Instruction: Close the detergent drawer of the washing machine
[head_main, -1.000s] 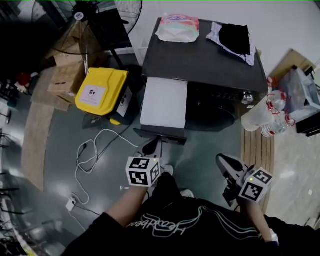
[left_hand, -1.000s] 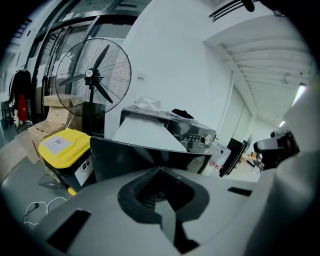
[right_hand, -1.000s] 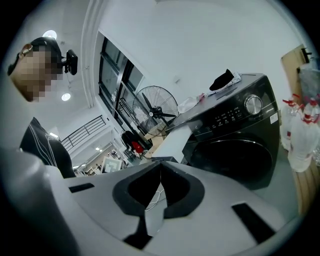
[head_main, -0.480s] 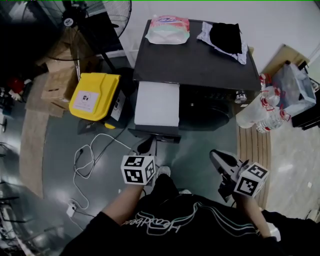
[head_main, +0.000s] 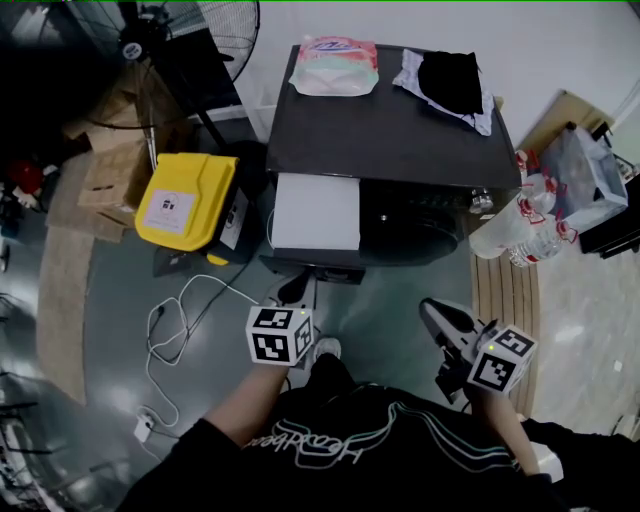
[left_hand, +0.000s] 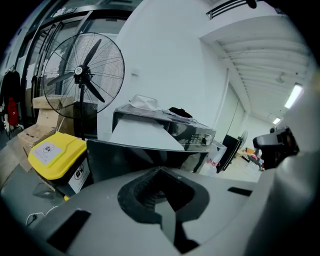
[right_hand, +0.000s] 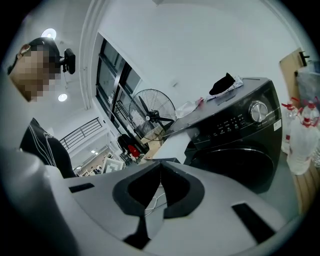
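Note:
The dark washing machine (head_main: 400, 130) stands ahead of me, with its white detergent drawer (head_main: 316, 212) pulled out toward me at its left. The drawer's dark front panel (head_main: 315, 268) faces me. My left gripper (head_main: 297, 287) is shut and empty, its tips right at that front panel. In the left gripper view the panel (left_hand: 125, 157) fills the space just beyond the shut left gripper (left_hand: 161, 170). My right gripper (head_main: 432, 312) hangs shut and empty to the right, apart from the machine. In the right gripper view, the right gripper (right_hand: 160, 167) points toward the round door (right_hand: 235, 165).
A yellow bin (head_main: 186, 200) sits left of the machine, with cardboard boxes (head_main: 105, 170) and a standing fan (head_main: 165, 40) behind it. A white cable (head_main: 180, 310) lies on the floor. Water bottles (head_main: 520, 230) stand at the right. A detergent bag (head_main: 335, 62) and a dark cloth (head_main: 455, 78) lie on top.
The white drawer shows shorter than a second ago, its front nearer the machine. My left gripper stays at the drawer front; the right has barely moved.

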